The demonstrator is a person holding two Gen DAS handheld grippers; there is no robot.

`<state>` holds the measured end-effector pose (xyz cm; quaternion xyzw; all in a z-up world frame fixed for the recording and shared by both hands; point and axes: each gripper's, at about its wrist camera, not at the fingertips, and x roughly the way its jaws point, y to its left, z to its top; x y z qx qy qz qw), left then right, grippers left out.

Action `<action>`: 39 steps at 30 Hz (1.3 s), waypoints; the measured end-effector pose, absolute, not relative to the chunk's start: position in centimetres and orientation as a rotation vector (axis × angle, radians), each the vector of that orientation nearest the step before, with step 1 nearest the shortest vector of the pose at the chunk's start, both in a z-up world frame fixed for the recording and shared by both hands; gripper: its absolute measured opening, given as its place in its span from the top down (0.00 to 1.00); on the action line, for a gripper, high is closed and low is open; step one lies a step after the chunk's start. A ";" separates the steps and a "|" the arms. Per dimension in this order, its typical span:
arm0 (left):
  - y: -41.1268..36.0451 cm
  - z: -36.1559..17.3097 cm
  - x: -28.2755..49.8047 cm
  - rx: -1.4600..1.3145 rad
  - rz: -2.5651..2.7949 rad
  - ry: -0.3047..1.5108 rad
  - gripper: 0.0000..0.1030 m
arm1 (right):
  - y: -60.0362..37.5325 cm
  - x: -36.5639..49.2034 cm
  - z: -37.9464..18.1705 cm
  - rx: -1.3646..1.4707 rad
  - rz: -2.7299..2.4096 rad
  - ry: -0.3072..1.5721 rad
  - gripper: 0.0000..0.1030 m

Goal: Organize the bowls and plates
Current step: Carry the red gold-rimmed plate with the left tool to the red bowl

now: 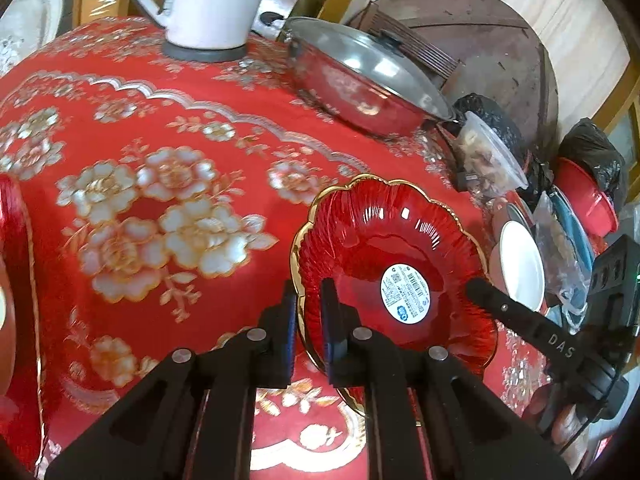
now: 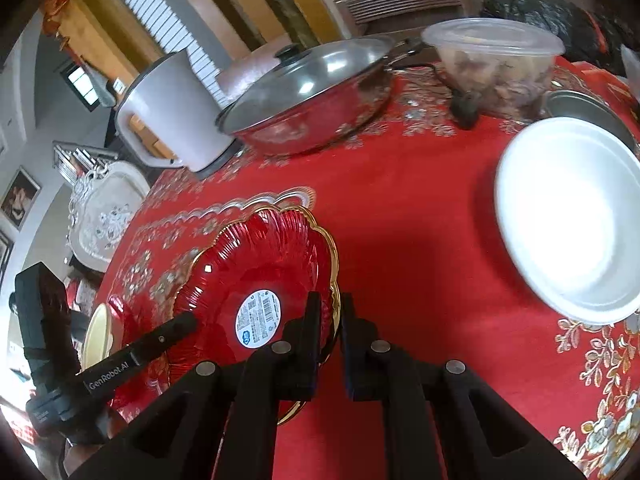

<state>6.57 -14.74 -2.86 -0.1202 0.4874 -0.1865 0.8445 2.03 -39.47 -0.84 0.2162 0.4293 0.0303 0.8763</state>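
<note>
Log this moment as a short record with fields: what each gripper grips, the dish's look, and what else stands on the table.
held dish: red plate, scalloped gold rim, round white sticker in its middle
left gripper: shut on the plate's rim, one side
right gripper: shut on the rim, opposite side
table cover: red cloth with pale flowers
behind the plate: lidded steel pan, white kettle
right side: white bowl, clear lidded tub
plate contents: nothing but the sticker
</note>
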 end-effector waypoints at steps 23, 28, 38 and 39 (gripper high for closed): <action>-9.8 -0.8 4.3 -0.303 -0.384 0.981 0.91 | -34.2 0.8 2.4 0.354 0.069 0.871 0.91; -8.2 0.3 3.7 -0.318 -0.388 0.957 0.91 | -32.4 0.0 3.9 0.344 0.069 0.855 0.91; -2.6 2.2 2.6 -0.364 -0.374 0.902 0.91 | -26.8 -0.2 6.5 0.292 0.114 0.833 0.91; -1.8 2.4 2.5 -0.364 -0.369 0.895 0.91 | -25.7 0.0 6.9 0.278 0.124 0.832 0.91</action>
